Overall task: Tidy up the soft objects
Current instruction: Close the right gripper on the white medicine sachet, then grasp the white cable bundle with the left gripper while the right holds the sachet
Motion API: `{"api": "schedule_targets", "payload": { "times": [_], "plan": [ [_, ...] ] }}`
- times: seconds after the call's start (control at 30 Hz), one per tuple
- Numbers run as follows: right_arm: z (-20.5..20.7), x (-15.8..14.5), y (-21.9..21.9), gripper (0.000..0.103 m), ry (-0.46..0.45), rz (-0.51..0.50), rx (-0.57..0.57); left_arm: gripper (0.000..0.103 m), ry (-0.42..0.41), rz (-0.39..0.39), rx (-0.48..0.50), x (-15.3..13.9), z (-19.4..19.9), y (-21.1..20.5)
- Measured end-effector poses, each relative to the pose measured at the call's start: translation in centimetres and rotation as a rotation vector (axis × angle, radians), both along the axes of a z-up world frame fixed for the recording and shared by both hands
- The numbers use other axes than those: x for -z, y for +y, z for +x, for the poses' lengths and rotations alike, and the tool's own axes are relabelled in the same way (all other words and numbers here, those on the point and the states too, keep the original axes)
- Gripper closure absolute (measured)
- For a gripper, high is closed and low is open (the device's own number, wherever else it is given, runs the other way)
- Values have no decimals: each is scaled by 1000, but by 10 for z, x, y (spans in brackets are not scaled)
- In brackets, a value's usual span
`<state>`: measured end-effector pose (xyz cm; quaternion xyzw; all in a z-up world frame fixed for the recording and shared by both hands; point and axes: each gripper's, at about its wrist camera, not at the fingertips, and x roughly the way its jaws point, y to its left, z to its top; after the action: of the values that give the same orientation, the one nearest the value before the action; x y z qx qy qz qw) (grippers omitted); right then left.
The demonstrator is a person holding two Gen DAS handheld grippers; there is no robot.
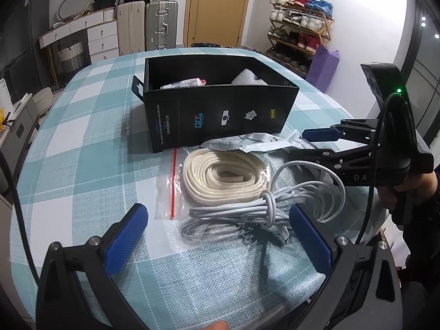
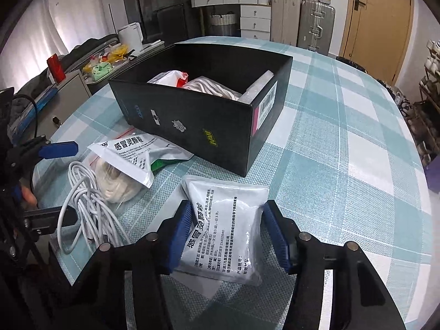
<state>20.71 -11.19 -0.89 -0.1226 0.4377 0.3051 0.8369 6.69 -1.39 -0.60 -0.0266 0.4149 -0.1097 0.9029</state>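
Note:
A white medicine pouch [image 2: 225,228] lies on the plaid tablecloth in front of the black box [image 2: 192,126]. My right gripper [image 2: 228,231] is shut on the pouch, a blue pad against each side edge. My left gripper [image 1: 220,236] is open, hovering low over a bundled white cable [image 1: 247,209]. Beside the cable lies a cream rope coil [image 1: 222,178] in a clear zip bag. A larger white-green sachet bag [image 2: 129,156] rests partly on that coil. The black box [image 1: 220,115] holds a red-white packet [image 2: 170,78], white cord and foam.
The round table [image 2: 343,151] stretches away to the right of the box. Off the table stand suitcases [image 1: 161,24], white drawers [image 1: 101,38], a wooden door [image 1: 217,8] and a shoe rack [image 1: 299,27]. A side cabinet with clutter [image 2: 104,66] sits past the table's left edge.

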Motion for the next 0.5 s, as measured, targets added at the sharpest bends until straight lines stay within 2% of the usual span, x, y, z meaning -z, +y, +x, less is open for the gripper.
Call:
{"api": "schedule_targets", "payload": {
  "times": [0.27,0.5],
  "plan": [
    [-3,-1,-2,50,-7,4,-11,3,40,-60,-15,5,7,0],
    [-5,-1,-2,50,-7,7,-14,25,39,-81,21,6,3,-8]
  ]
}}
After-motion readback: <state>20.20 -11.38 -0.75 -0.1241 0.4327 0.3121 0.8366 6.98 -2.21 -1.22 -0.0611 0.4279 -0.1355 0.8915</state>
